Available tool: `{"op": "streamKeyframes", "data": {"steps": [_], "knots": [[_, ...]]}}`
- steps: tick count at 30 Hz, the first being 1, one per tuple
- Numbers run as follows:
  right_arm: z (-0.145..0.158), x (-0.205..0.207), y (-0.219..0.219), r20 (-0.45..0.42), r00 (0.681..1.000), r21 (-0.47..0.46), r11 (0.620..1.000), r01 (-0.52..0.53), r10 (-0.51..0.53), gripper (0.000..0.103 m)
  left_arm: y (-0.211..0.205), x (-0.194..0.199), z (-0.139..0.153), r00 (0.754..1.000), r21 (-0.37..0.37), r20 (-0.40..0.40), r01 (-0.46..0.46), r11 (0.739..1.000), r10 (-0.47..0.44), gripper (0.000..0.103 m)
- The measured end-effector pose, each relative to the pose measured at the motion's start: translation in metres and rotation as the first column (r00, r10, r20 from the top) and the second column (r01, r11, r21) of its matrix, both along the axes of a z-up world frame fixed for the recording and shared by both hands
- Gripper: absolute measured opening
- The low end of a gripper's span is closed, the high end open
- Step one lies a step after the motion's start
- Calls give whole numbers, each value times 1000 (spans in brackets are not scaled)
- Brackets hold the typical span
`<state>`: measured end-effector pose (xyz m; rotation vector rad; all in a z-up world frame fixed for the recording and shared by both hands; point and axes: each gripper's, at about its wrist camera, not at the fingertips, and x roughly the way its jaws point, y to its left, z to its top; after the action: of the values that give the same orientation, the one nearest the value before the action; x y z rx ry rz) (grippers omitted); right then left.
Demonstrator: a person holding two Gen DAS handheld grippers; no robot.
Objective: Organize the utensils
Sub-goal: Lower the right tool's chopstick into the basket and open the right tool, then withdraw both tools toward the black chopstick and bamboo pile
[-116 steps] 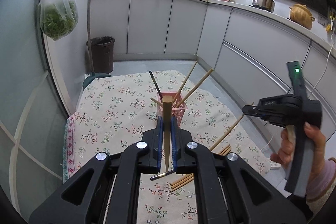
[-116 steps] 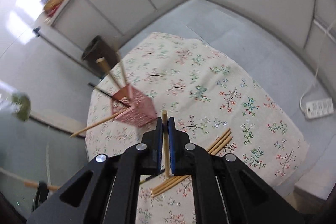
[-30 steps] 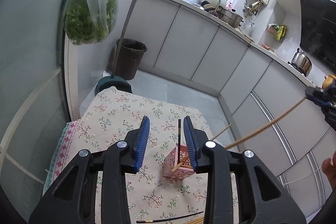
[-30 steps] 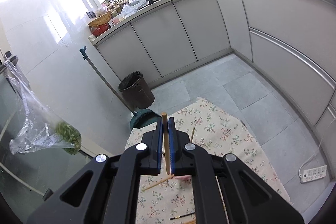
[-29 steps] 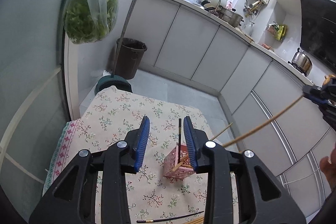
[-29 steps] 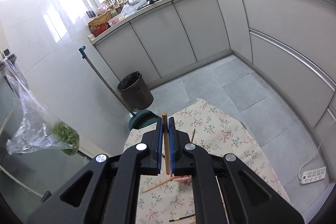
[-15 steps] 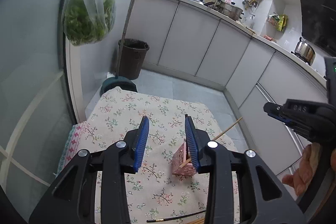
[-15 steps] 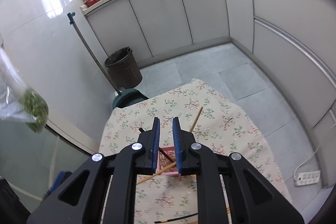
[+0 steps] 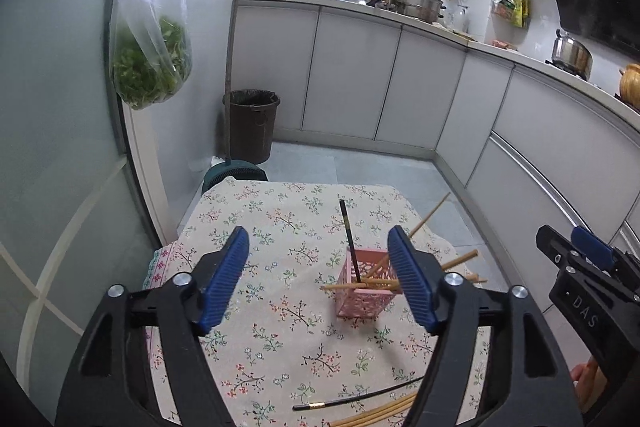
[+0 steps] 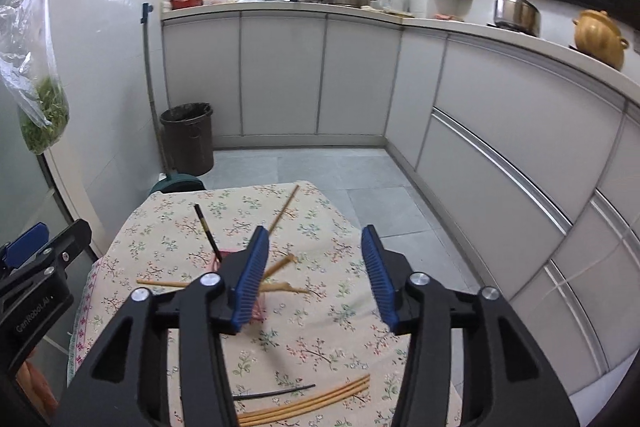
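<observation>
A pink lattice basket (image 9: 366,297) stands on the flowered tablecloth (image 9: 280,331) and holds a black chopstick (image 9: 347,231) and several wooden chopsticks (image 9: 460,261) leaning out. My left gripper (image 9: 318,279) hovers above and in front of it, jaws opening, nothing between them. My right gripper (image 10: 314,275) is also above the basket (image 10: 259,307), jaws opening and empty; its left finger hides most of the basket. Near the table's front edge lie a loose black chopstick (image 10: 276,393) and wooden chopsticks (image 10: 308,405). Each gripper shows in the other's view, the right gripper (image 9: 580,267) and the left gripper (image 10: 36,259).
A dark waste bin (image 9: 250,125) and a mop pole (image 9: 231,75) stand by the far cabinets. A bag of greens (image 9: 150,67) hangs at the left by the glass door. Grey cabinets (image 10: 500,147) run along the right. A person's fingers (image 9: 586,385) hold the right gripper.
The right gripper has let go of its wooden chopstick, which now rests in the basket, and has dropped lower with its jaws spread. The left gripper's jaws have widened.
</observation>
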<state>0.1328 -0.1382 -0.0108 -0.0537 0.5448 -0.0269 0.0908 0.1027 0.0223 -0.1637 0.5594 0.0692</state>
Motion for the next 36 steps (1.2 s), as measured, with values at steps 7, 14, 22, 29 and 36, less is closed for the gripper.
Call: {"op": "streamKeyframes", "data": {"steps": [7,14,22,29,36], "knots": [[-21,-12,-26,-8,995,-4,995,97,-98,73,-19,-8,-18,998,20,-44,41,999,-40,78],[-44,-16,-46,-42,988,13,989,146,-146,85,-37,-11,-34,994,48,-76,84,995,-80,85],[-93,-31,-91,-154,967,46,976,213,-204,97,-62,-1,-75,958,52,-225,193,980,-176,96],[-149,-47,-165,-426,878,311,876,369,-219,97,-95,14,-127,878,68,-405,308,949,-256,96],[-162,-70,-195,-472,848,351,831,432,-242,97,-141,28,-177,763,124,-561,460,879,-321,96]]}}
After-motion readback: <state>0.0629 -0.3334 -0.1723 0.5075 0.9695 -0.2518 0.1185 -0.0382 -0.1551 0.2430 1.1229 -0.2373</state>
